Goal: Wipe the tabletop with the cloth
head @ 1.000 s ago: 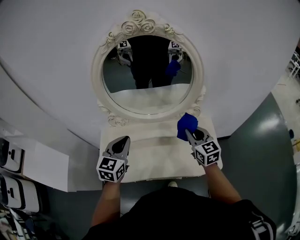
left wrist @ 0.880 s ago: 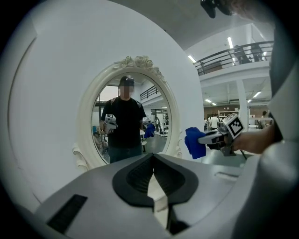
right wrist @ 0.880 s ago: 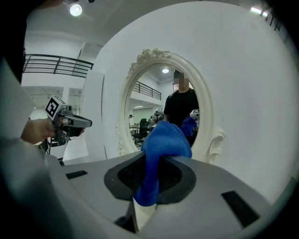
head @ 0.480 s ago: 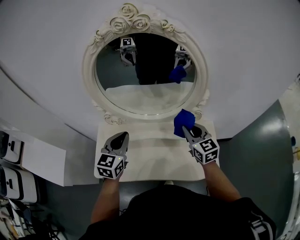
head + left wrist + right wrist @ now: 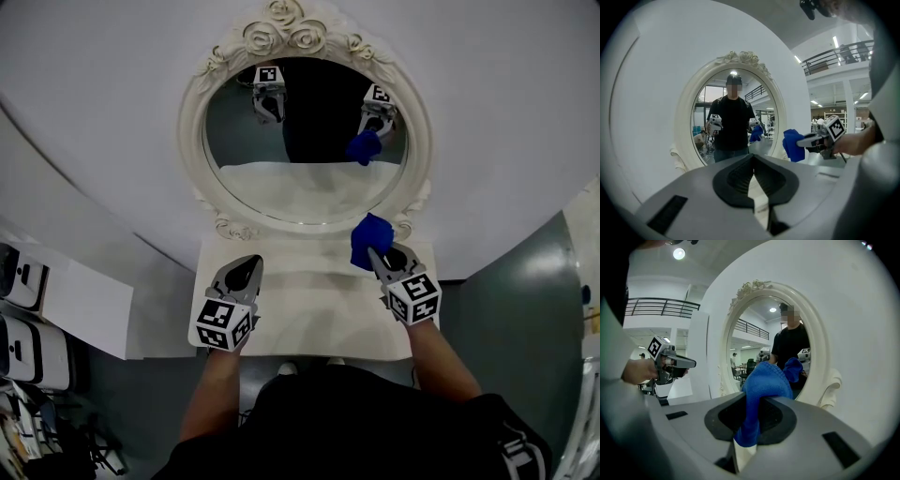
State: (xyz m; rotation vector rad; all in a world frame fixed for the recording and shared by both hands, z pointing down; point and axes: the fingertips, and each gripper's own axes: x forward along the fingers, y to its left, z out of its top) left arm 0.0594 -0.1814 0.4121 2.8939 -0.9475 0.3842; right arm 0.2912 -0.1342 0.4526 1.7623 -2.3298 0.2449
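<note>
Right gripper (image 5: 378,258) is over the back right of the counter (image 5: 314,314), and its fingers are clenched on the blue cloth (image 5: 370,237). The right gripper view shows the fabric pinched between the pads, bunched up above them and trailing out below. The cloth sits just beside the lower right curl of the mirror frame (image 5: 410,211). Whether it touches the counter, no view settles.

Left gripper (image 5: 247,269) is over the left side of the counter with its fingers pressed together on nothing; only pale surface shows behind the seam. Its marker cube hangs out past the front edge.

The round mirror (image 5: 305,141) stands upright at the back of the counter, against the curved white wall (image 5: 112,112). Its glass holds the reflection of the person in a dark top, both grippers and the blue cloth.

The counter is small and white, and its middle strip between the two grippers lies bare. The right edge drops off to dark floor (image 5: 511,300), close by the right gripper's cube. Off the left edge stand white cabinets (image 5: 80,314), well apart from the left gripper.
</note>
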